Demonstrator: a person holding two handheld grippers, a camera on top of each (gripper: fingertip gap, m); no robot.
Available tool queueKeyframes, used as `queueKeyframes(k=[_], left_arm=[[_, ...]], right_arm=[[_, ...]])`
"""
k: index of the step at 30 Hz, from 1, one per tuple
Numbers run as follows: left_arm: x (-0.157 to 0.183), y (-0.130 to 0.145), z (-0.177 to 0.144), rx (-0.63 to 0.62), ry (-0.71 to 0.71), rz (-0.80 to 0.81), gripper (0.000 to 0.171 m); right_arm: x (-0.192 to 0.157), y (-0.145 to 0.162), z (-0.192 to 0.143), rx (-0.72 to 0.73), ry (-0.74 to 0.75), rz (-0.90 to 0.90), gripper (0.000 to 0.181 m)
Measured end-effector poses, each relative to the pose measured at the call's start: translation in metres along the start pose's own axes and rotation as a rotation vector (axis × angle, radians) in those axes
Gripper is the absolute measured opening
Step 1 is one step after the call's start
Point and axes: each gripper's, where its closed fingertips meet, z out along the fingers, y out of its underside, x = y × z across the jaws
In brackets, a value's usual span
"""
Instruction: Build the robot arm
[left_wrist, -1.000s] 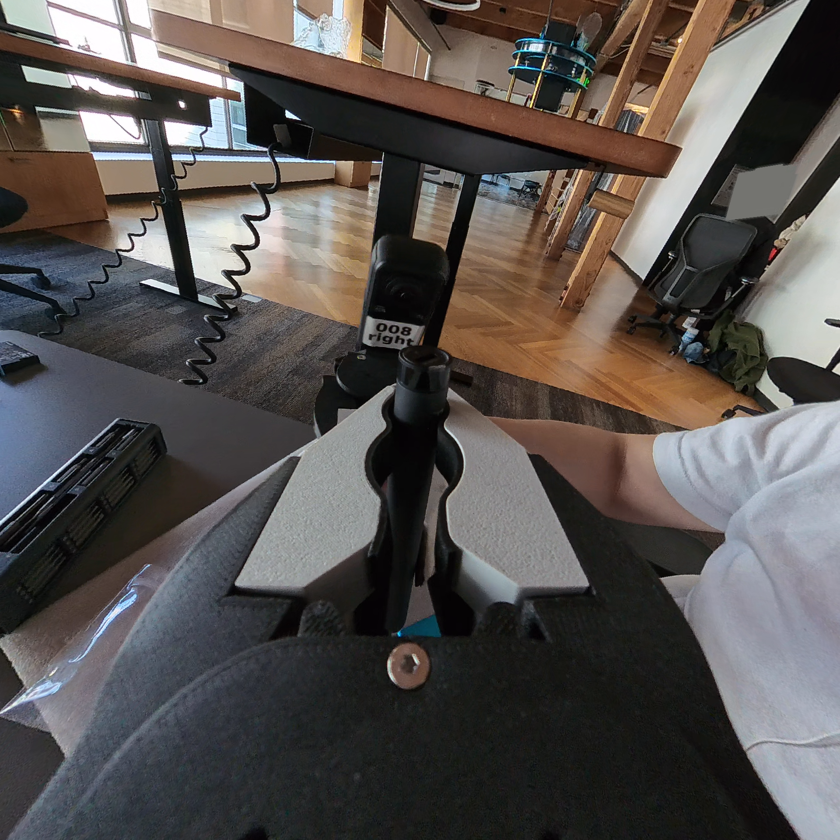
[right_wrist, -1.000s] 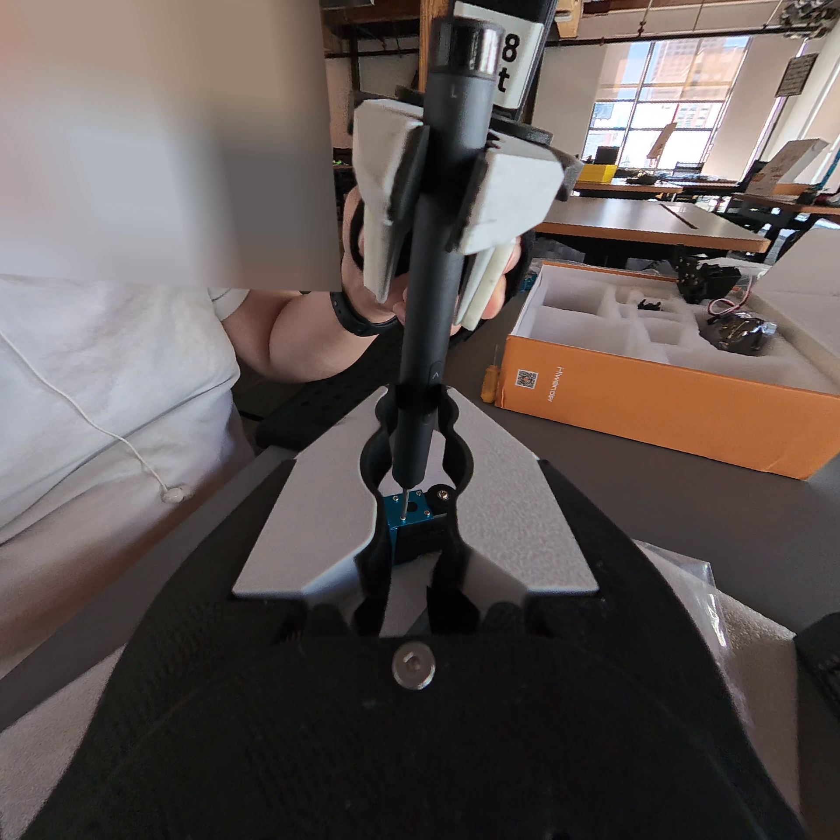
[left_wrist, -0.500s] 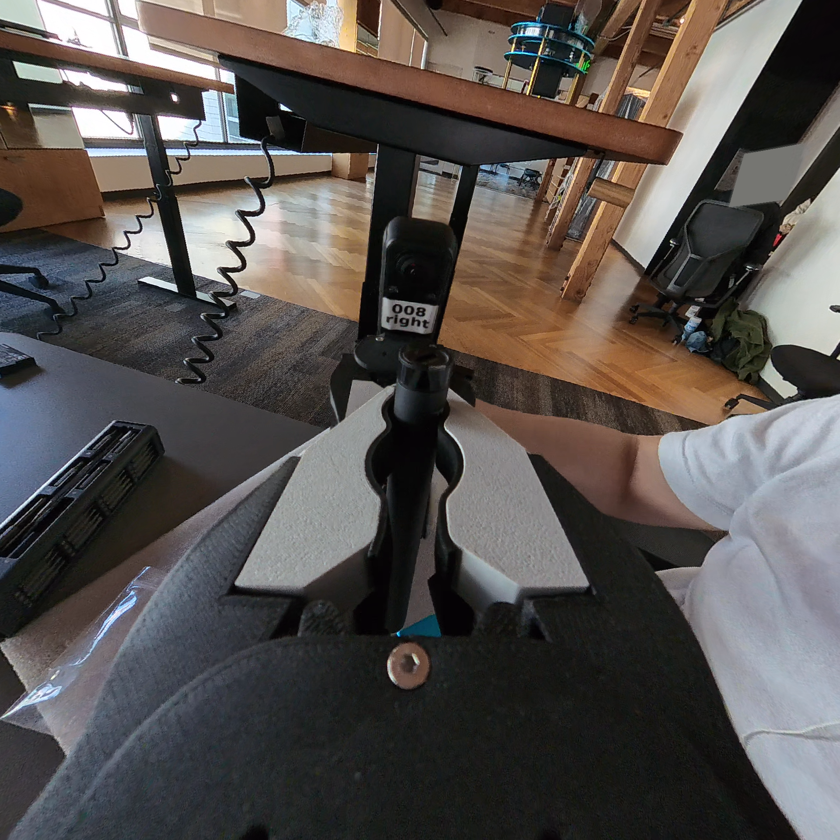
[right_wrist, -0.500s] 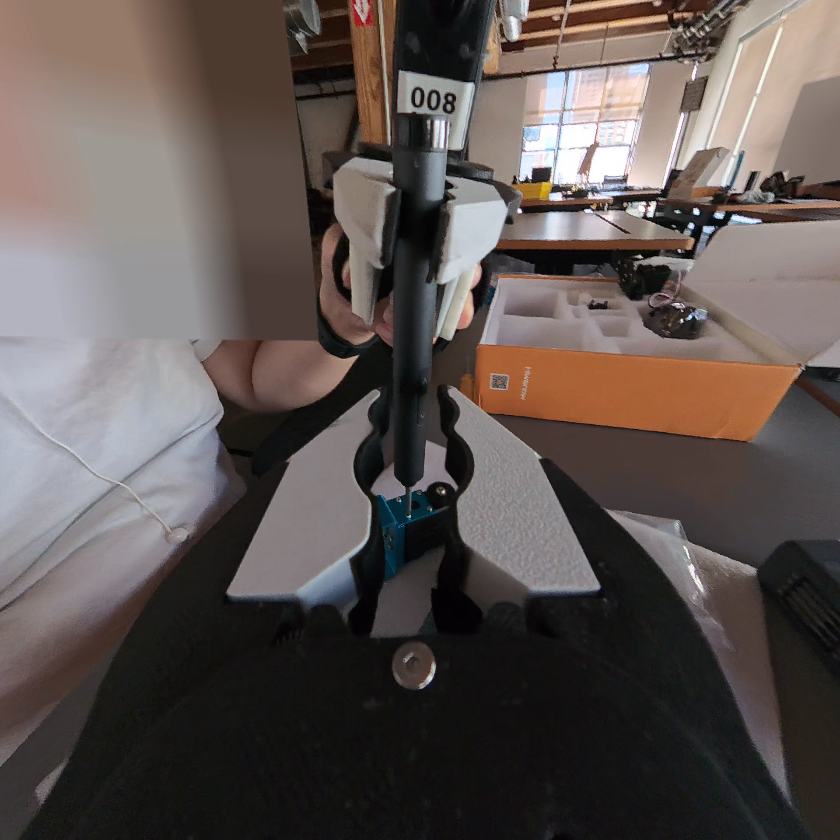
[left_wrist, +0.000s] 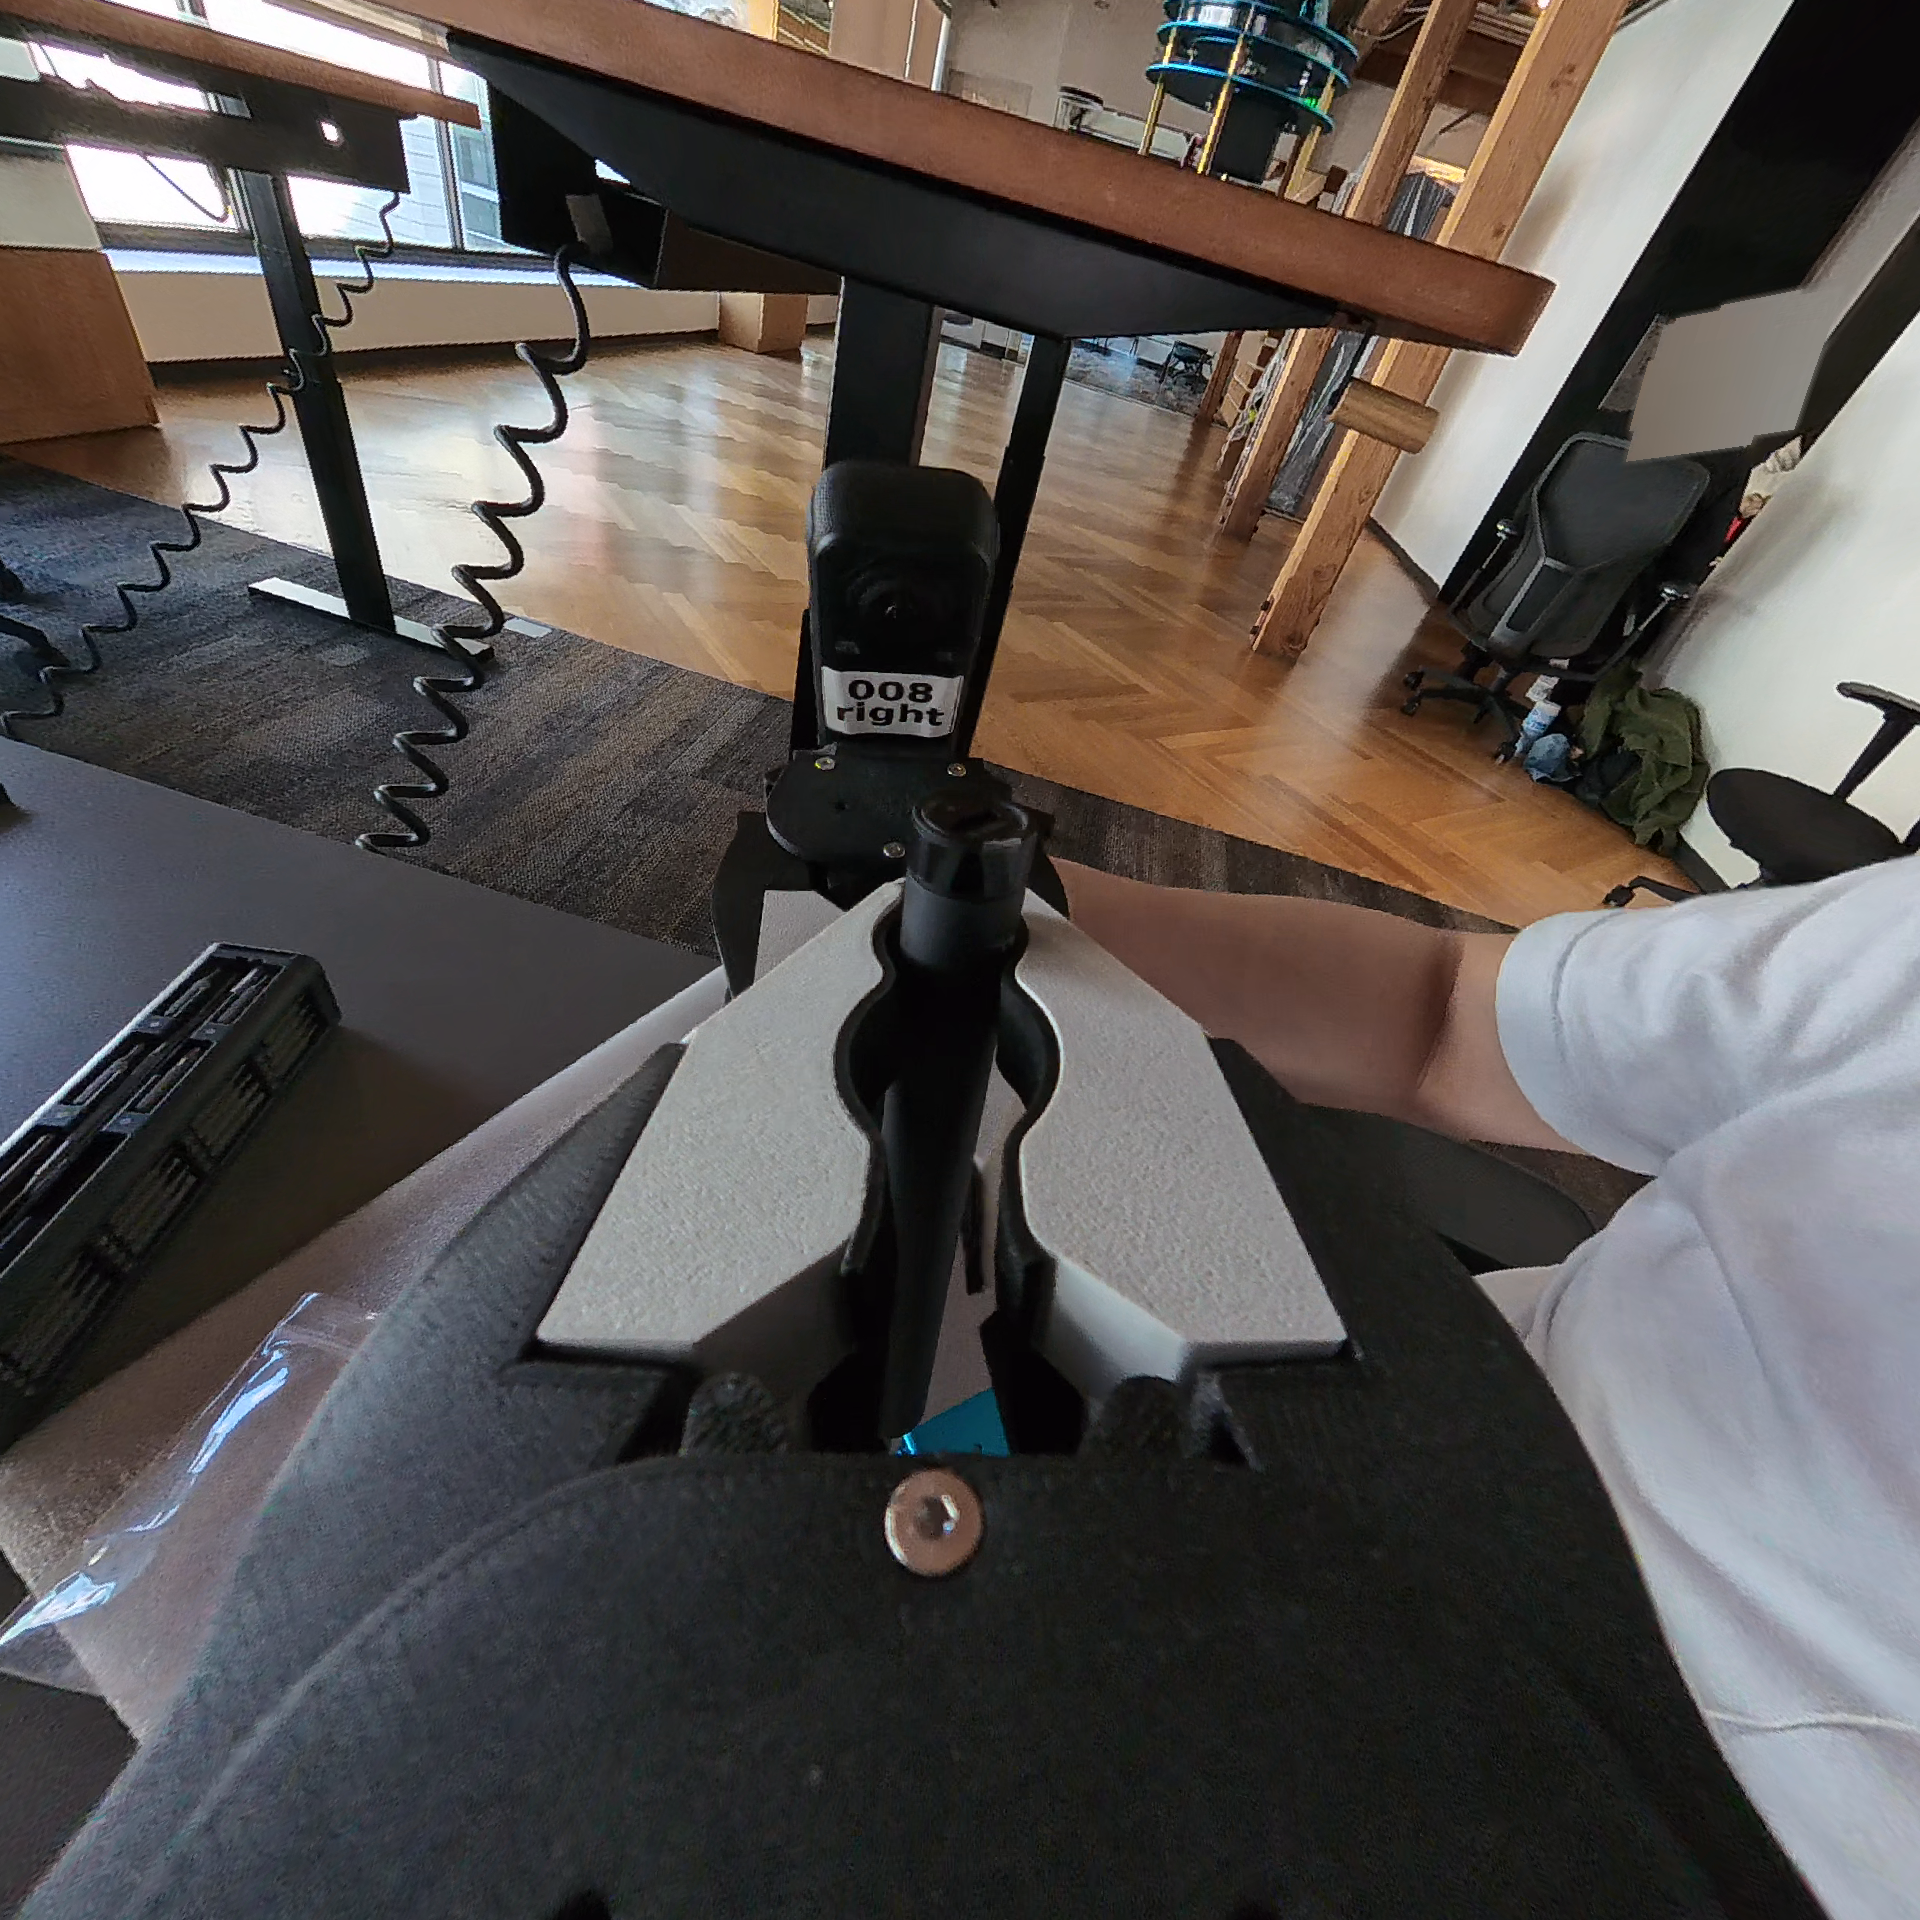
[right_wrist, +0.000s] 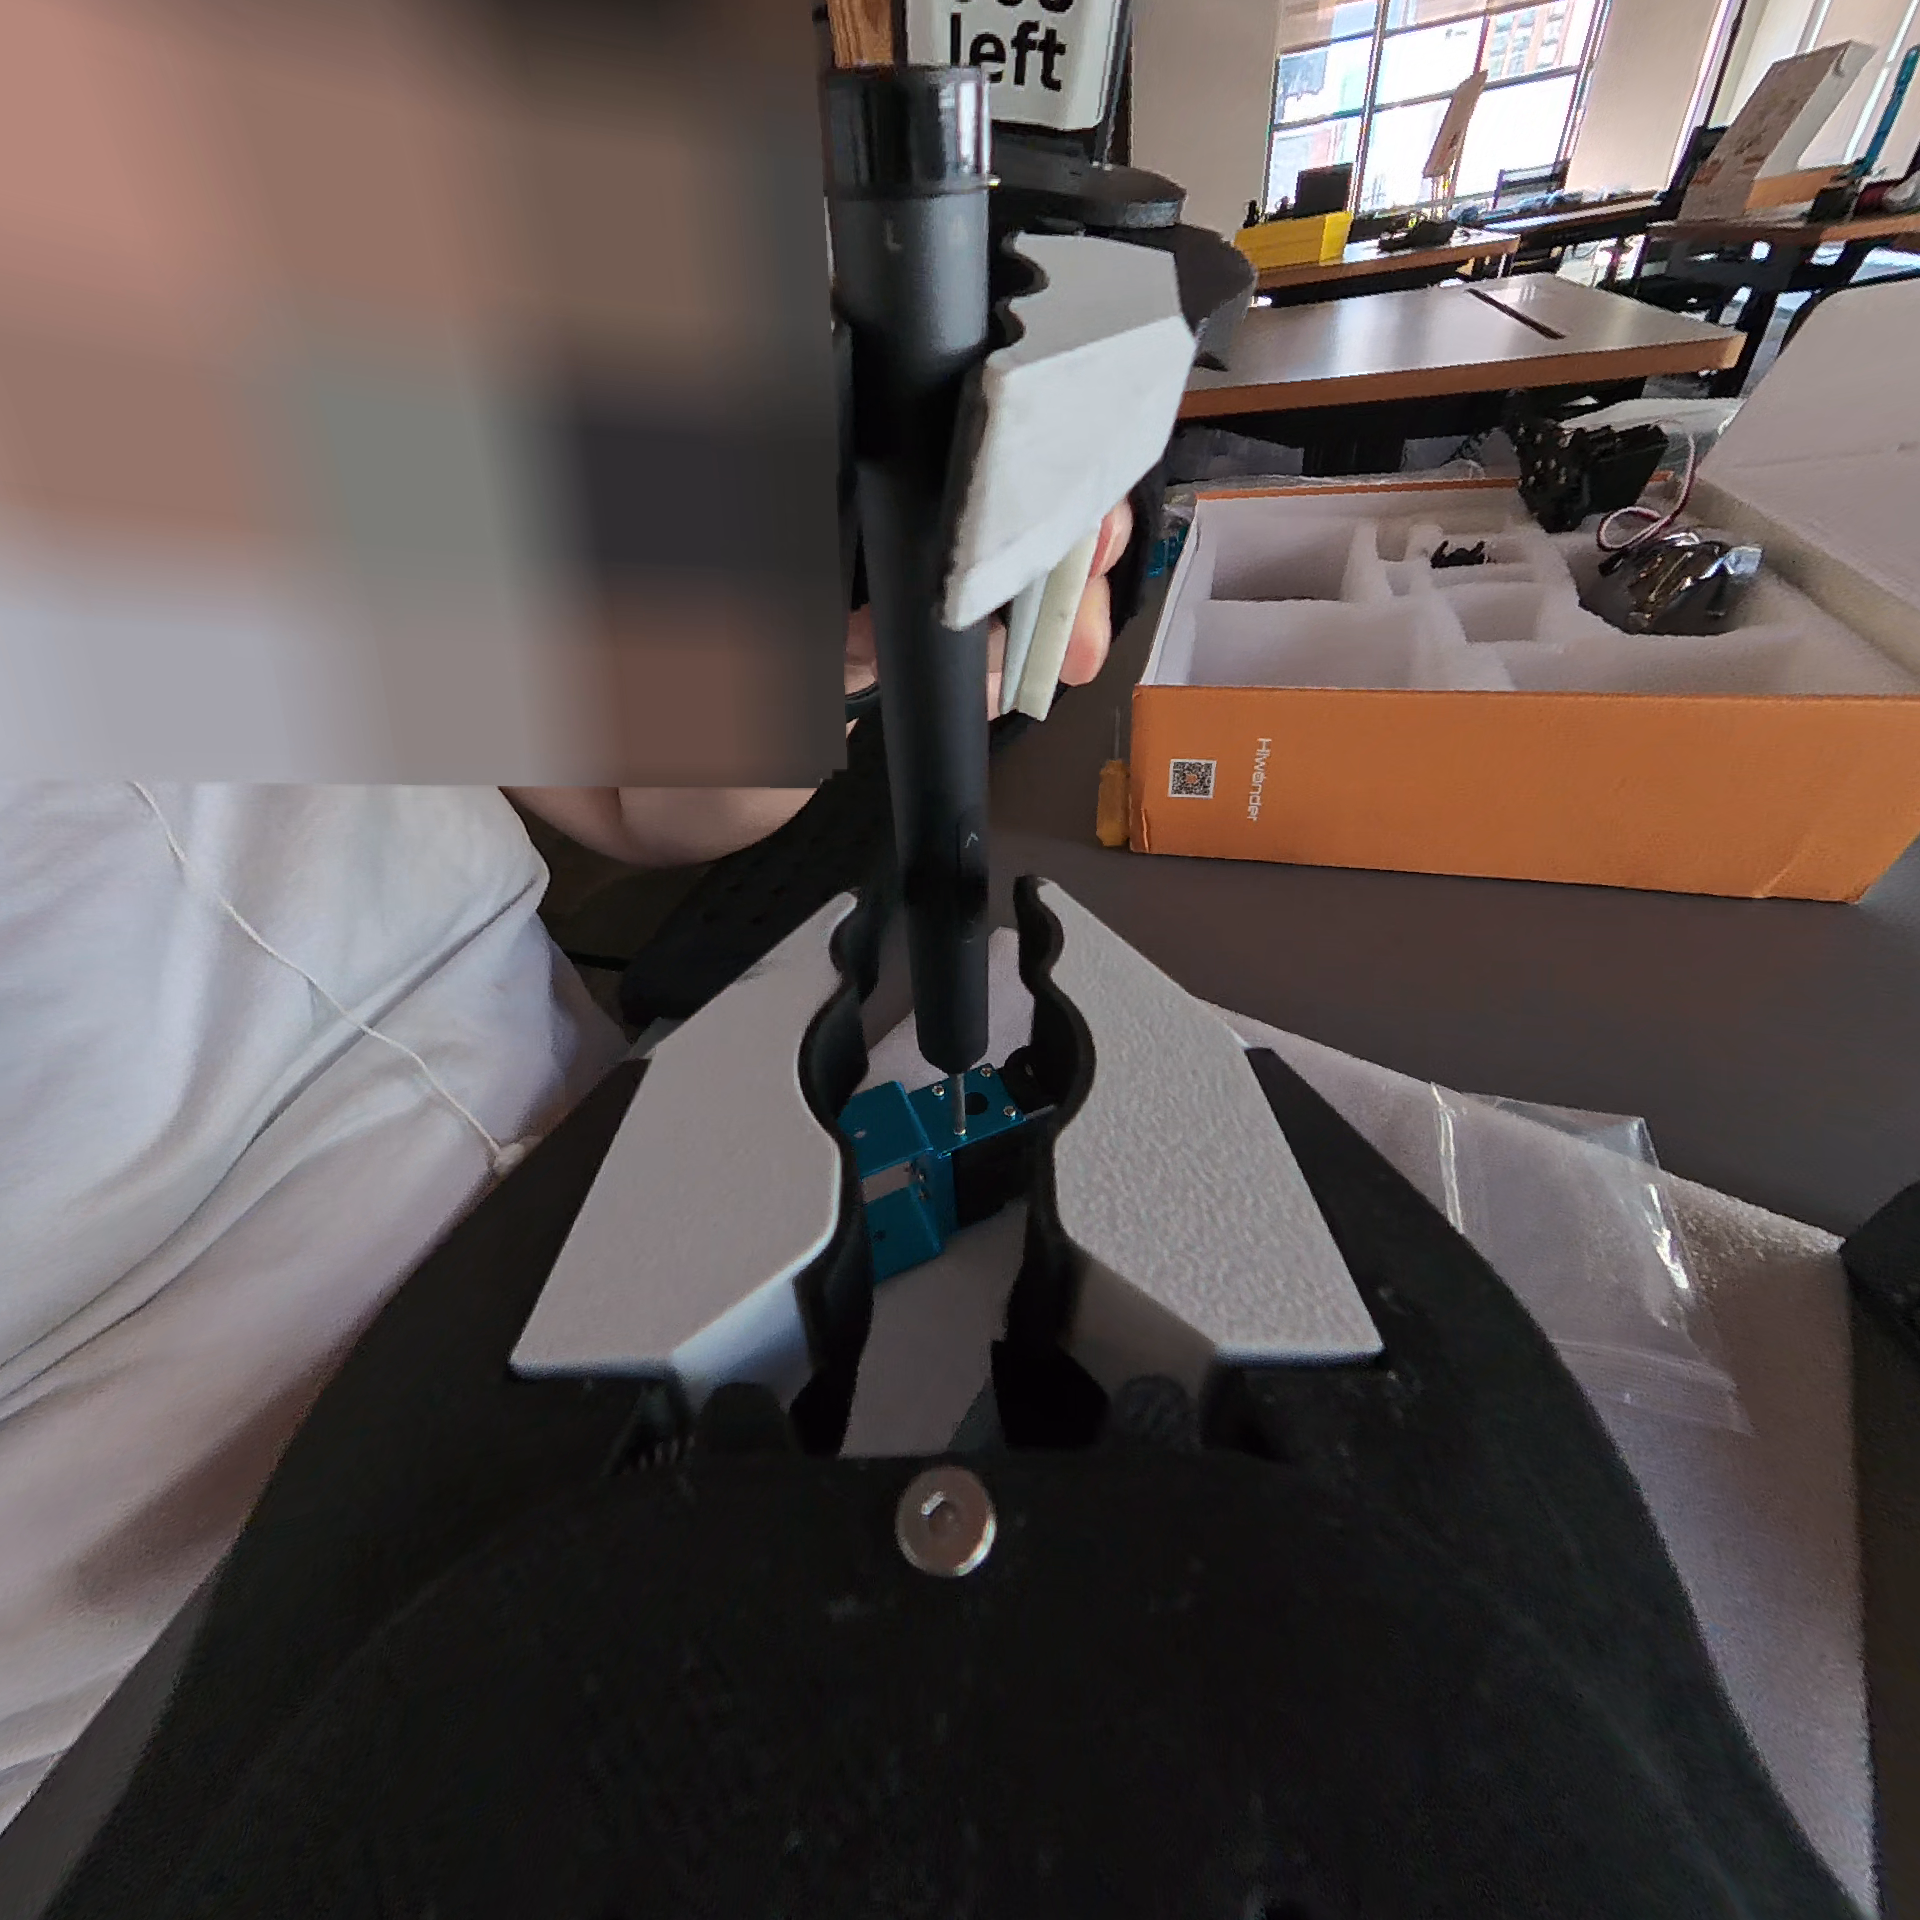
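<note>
My left gripper (left_wrist: 951, 925) is shut on a black electric screwdriver (left_wrist: 935, 1101) and holds it upright, tip down. In the right wrist view the screwdriver (right_wrist: 925, 623) comes down from above, and its thin bit (right_wrist: 961, 1110) rests on top of a small blue metal bracket with a black block in it (right_wrist: 904, 1174). My right gripper (right_wrist: 940, 925) is shut on this blue part and holds it just above white foam. A sliver of the blue part (left_wrist: 961, 1432) shows in the left wrist view. One left finger (right_wrist: 1060, 457) shows beside the screwdriver.
An open orange box with white foam compartments (right_wrist: 1507, 800) stands to the right, with a small yellow screwdriver (right_wrist: 1112, 805) beside it. A clear plastic bag (right_wrist: 1558, 1226) lies on the foam. A black bit case (left_wrist: 135, 1143) lies at the left. A person's arm (left_wrist: 1299, 997) is close by. The left gripper's tips are roughly 8 cm from the right gripper's. From either gripper's tips it is about 25 cm to the black bit case (left_wrist: 135, 1143).
The right gripper has turned a little with the blue part, and the left gripper now looks closer and more side-on. The bit stays on the part. Both grips are unchanged.
</note>
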Motion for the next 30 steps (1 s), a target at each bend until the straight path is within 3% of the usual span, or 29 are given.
queueKeyframes(k=[5, 18, 20, 27, 30], left_arm=[[0.001, 0.000, 0.000, 0.003, 0.017, -0.010, 0.011], [0.002, 0.000, -0.002, 0.024, 0.025, -0.021, 0.012], [0.002, -0.001, -0.004, 0.038, 0.027, -0.030, 0.011], [0.001, -0.001, -0.003, 0.044, -0.023, -0.012, 0.011], [0.003, 0.000, 0.001, 0.032, -0.039, 0.003, 0.011]], right_arm=[[-0.001, 0.000, 0.001, -0.013, -0.036, -0.028, 0.016], [0.001, -0.005, 0.006, 0.008, -0.061, 0.013, 0.021], [0.012, -0.008, 0.008, 0.020, 0.053, 0.055, 0.044], [0.016, -0.022, 0.004, 0.030, 0.580, 0.044, 0.051], [0.019, -0.019, 0.007, -0.054, 0.806, 0.021, 0.040]])
